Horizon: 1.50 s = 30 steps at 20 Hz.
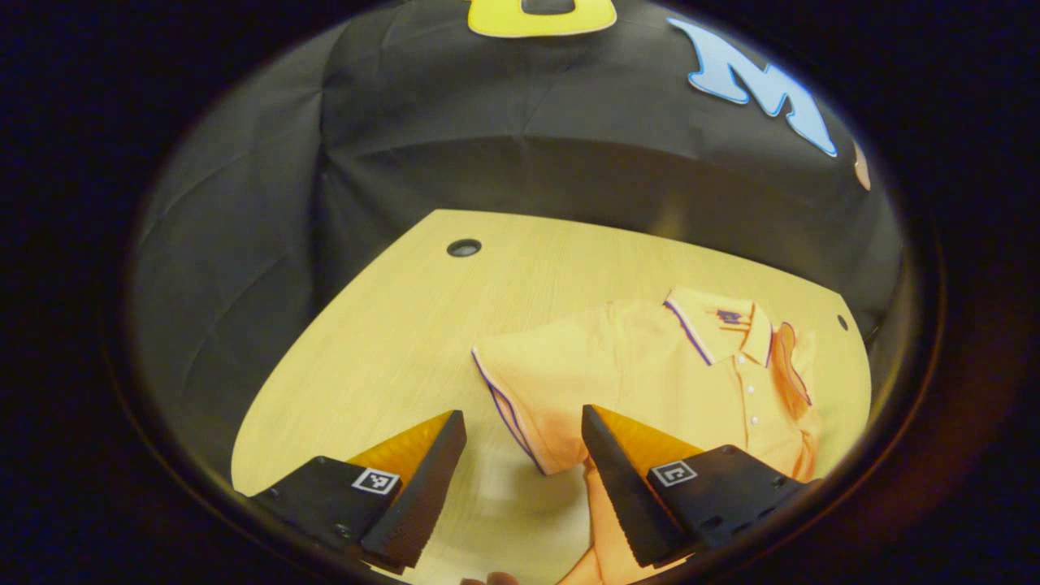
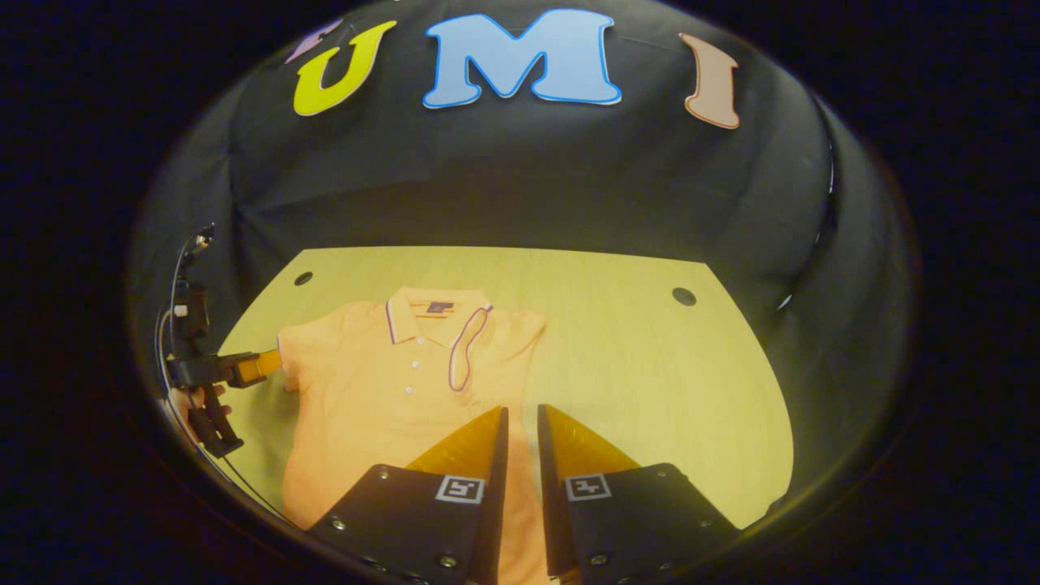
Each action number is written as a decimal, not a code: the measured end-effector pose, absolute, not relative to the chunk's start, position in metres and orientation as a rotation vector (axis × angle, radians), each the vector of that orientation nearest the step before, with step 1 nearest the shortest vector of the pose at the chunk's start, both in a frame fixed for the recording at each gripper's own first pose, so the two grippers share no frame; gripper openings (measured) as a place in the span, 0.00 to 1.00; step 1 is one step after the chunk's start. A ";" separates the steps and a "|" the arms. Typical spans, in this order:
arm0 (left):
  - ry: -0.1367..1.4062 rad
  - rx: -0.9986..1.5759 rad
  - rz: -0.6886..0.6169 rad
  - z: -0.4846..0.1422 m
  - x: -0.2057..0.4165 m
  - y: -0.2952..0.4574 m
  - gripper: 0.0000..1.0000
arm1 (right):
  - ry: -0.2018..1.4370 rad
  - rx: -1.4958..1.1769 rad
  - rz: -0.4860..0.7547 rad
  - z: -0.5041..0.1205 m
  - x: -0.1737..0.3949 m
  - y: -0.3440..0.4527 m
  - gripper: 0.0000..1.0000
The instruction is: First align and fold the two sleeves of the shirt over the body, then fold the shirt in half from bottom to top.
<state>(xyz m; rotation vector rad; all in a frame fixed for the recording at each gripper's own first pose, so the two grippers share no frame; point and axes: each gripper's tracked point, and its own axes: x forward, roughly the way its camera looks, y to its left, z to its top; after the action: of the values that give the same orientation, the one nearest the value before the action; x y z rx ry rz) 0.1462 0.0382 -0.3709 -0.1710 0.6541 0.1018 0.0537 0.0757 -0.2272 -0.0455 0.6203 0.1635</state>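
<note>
One sleeve (image 2: pixel 465 351) of the shirt (image 2: pixel 366 398) lies folded; my left hand-held gripper (image 1: pixel 524 431), spread wide, must grasp the other sleeve (image 1: pixel 520 382); right hand-held gripper (image 2: pixel 522 422) narrow, empty.

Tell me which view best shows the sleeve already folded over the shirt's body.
The right gripper view: the folded sleeve lies fully visible across the shirt chest. The left gripper view shows that sleeve foreshortened near the image edge.
</note>
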 end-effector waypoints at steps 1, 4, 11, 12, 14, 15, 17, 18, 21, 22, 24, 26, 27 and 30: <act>0.666 -0.175 0.101 -0.379 0.148 0.038 0.92 | 0.624 -0.041 0.152 -0.229 0.050 0.073 0.22; 0.702 -0.181 0.097 -0.396 0.152 0.039 1.00 | 0.637 -0.036 0.120 -0.233 0.041 0.064 0.22; 0.728 -0.144 0.128 -0.416 0.149 0.033 0.96 | 0.674 -0.022 0.078 -0.245 0.026 0.052 0.22; 0.725 -0.153 0.138 -0.415 0.149 0.032 0.97 | 0.681 -0.018 0.077 -0.247 0.025 0.052 0.22; 0.721 -0.151 0.140 -0.417 0.149 0.030 0.92 | 0.696 -0.008 0.076 -0.250 0.023 0.051 0.22; 0.720 -0.152 0.131 -0.416 0.151 0.028 0.83 | 0.703 -0.007 0.076 -0.250 0.021 0.051 0.22; 0.714 -0.145 0.134 -0.416 0.153 0.028 0.43 | 0.712 -0.010 0.079 -0.252 0.019 0.051 0.22; 0.711 -0.144 0.130 -0.415 0.155 0.028 0.35 | 0.715 -0.010 0.081 -0.252 0.019 0.052 0.22; 0.706 -0.159 0.125 -0.414 0.154 0.028 0.12 | 0.717 -0.007 0.088 -0.252 0.019 0.054 0.22; 0.696 -0.158 0.121 -0.414 0.155 0.028 0.12 | 0.718 -0.006 0.090 -0.252 0.019 0.056 0.22; 0.695 -0.159 0.118 -0.412 0.155 0.028 0.07 | 0.723 -0.001 0.095 -0.252 0.020 0.057 0.22; 0.706 -0.129 0.113 -0.413 0.156 0.027 0.07 | 0.725 0.002 0.097 -0.252 0.020 0.057 0.22; 0.712 -0.107 0.115 -0.412 0.156 0.028 0.06 | 0.726 0.005 0.097 -0.253 0.020 0.057 0.22; 0.697 -0.053 0.113 -0.402 0.161 0.027 0.06 | 0.727 0.015 0.091 -0.254 0.019 0.053 0.22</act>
<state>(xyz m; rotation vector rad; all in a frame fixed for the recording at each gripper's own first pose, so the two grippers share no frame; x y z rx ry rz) 0.1611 0.0271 -0.4017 -0.0533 0.6970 0.1130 0.0187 0.0530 -0.2538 0.0145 0.7269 0.0906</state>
